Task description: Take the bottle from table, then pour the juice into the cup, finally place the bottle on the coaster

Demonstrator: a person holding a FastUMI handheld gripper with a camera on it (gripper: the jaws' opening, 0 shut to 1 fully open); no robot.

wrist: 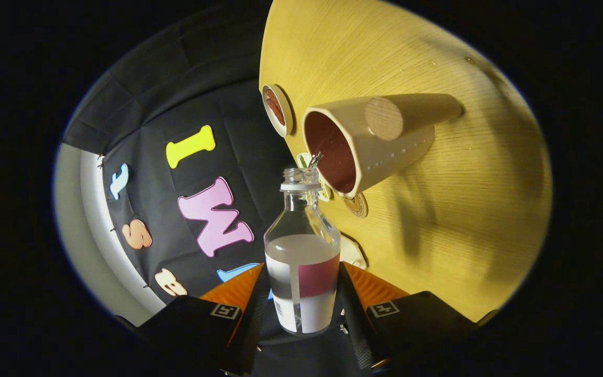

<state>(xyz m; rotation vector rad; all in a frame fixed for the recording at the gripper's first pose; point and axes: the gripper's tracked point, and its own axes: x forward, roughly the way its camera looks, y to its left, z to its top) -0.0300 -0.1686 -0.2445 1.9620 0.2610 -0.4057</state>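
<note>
Tool (301, 298) clamped on the bottle (302, 262), both fingers on the labelled lower body, cap off. Clear, stiff, likely slick; part-full, so moderate weight with liquid shifting. Low grip looks right, keep it firm. Mouth sits just short of the cup (356, 144) on the bench (464, 209); coaster (277, 110) beyond.

The bottle (302, 262) is clear glass with whitish liquid and a white-and-pink label. At one o'clock from it, the cup (369, 141) is cream outside, reddish-brown inside, its knob light wood. The table (464, 209) is yellow woodgrain.
</note>
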